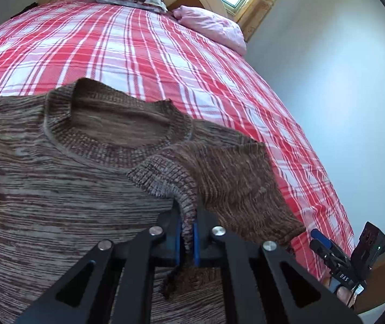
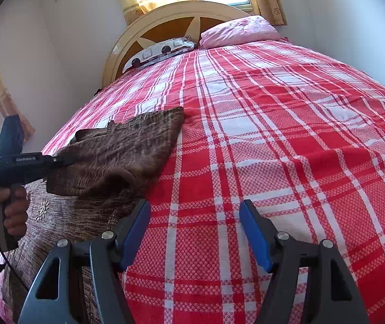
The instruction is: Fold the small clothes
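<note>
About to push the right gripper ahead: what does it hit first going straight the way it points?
Probably the plaid bedspread; the open right gripper aims at bare cover, beside the brown sweater.

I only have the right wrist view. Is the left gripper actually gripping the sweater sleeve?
Observer: Yes. In the left wrist view the left gripper is shut on the sleeve cuff.
Operator: Is the rest of the sweater flat?
Observer: The sweater lies spread on the bed cover, collar toward the headboard.
Operator: Where's the sleeve going?
Observer: It is folded in over the chest, cuff just below the collar.
</note>
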A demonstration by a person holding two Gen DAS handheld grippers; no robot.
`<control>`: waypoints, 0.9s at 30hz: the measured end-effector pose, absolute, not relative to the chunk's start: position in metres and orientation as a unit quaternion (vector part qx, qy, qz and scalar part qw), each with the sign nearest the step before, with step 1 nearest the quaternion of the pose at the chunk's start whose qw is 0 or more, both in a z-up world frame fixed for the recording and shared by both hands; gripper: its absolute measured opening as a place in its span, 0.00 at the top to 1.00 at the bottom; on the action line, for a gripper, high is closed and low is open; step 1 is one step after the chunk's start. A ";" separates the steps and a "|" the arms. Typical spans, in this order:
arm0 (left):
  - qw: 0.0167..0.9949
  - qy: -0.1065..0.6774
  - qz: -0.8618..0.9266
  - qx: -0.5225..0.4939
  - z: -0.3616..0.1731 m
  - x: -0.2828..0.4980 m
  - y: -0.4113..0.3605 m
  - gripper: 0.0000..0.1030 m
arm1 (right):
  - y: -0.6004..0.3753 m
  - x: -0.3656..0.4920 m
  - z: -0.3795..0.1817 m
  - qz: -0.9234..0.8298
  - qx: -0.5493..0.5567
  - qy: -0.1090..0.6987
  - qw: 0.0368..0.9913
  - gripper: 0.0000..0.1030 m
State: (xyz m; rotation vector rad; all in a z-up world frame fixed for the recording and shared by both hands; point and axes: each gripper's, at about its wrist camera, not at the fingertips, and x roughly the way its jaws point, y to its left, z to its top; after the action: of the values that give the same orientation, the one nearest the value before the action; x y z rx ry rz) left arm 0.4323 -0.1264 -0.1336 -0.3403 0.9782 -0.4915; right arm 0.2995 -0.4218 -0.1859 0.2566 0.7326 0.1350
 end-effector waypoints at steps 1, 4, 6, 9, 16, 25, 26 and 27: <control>0.839 0.465 -0.232 -0.159 -0.138 0.431 -0.125 0.94 | -0.422 0.300 -0.186 0.066 0.125 0.357 0.923 0.33; 0.839 0.474 -0.216 -0.156 -0.150 0.431 -0.124 0.94 | -0.421 0.300 -0.186 0.064 0.124 0.358 0.923 0.33; 0.838 0.477 -0.210 -0.161 -0.154 0.434 -0.119 0.94 | -0.421 0.301 -0.186 0.064 0.124 0.359 0.923 0.33; 0.838 0.483 -0.205 -0.150 -0.161 0.433 -0.119 0.92 | -0.421 0.301 -0.187 0.064 0.125 0.360 0.922 0.33; 0.863 0.467 -0.176 -0.083 -0.148 0.419 -0.130 0.58 | -0.397 0.308 -0.167 0.061 0.073 0.369 0.925 0.33; 0.880 0.454 -0.137 0.020 -0.156 0.396 -0.137 0.35 | -0.331 0.376 -0.162 0.017 -0.051 0.411 0.910 0.33; 0.881 0.451 -0.136 0.037 -0.156 0.393 -0.140 0.34 | -0.332 0.378 -0.170 0.005 -0.058 0.429 0.901 0.33; 0.882 0.448 -0.137 0.046 -0.157 0.391 -0.142 0.31 | -0.338 0.375 -0.179 0.005 -0.045 0.440 0.897 0.33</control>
State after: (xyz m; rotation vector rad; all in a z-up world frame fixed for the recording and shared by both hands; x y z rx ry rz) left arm 0.3912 -0.1423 -0.1568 0.0968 0.9327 -0.2852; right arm 0.3751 -0.3376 -0.1787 -0.0930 0.9113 0.0094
